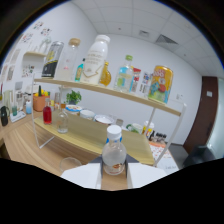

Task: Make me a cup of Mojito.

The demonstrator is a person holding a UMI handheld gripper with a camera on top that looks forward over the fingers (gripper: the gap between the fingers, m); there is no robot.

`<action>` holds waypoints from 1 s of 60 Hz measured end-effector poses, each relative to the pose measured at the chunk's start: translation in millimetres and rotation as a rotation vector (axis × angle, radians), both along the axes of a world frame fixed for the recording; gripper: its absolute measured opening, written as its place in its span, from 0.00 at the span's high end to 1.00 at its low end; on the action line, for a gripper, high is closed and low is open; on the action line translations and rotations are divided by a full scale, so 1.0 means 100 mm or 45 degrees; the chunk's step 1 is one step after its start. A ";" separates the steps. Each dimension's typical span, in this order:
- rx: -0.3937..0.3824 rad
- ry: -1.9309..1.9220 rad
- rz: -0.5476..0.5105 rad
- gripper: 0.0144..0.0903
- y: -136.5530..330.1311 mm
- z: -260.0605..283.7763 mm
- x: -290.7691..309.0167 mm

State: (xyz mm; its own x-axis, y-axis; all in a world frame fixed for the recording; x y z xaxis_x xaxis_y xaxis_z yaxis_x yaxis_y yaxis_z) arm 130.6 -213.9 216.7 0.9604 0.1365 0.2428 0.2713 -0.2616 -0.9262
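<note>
A small clear bottle (114,152) with a white cap and an orange mark on its label stands upright between my two white fingers (85,176). Both fingers sit tight against its sides, so my gripper (114,176) is shut on it. An empty clear glass (70,165) stands just left of the left finger on the wooden table. Beyond the bottle, a green mint plant (74,96) and a small red bottle (47,114) sit on the lower shelf (85,131). The lower part of the fingers is hidden.
A two-level wooden rack stands ahead. Its upper shelf (125,95) carries a tall white bottle (96,60), a yellow can (161,84) and several other bottles. Bowls and a clear flask (62,120) rest on the lower level. A dark door is at the far right.
</note>
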 end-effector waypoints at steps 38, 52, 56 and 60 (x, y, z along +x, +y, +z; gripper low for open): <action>-0.450 0.322 -0.152 0.75 0.07 -1.98 0.38; -0.454 0.307 -0.207 0.73 0.06 -2.06 0.40; -0.470 0.308 -0.238 0.72 0.03 -2.07 0.41; -0.470 0.309 -0.256 0.71 0.00 -2.06 0.43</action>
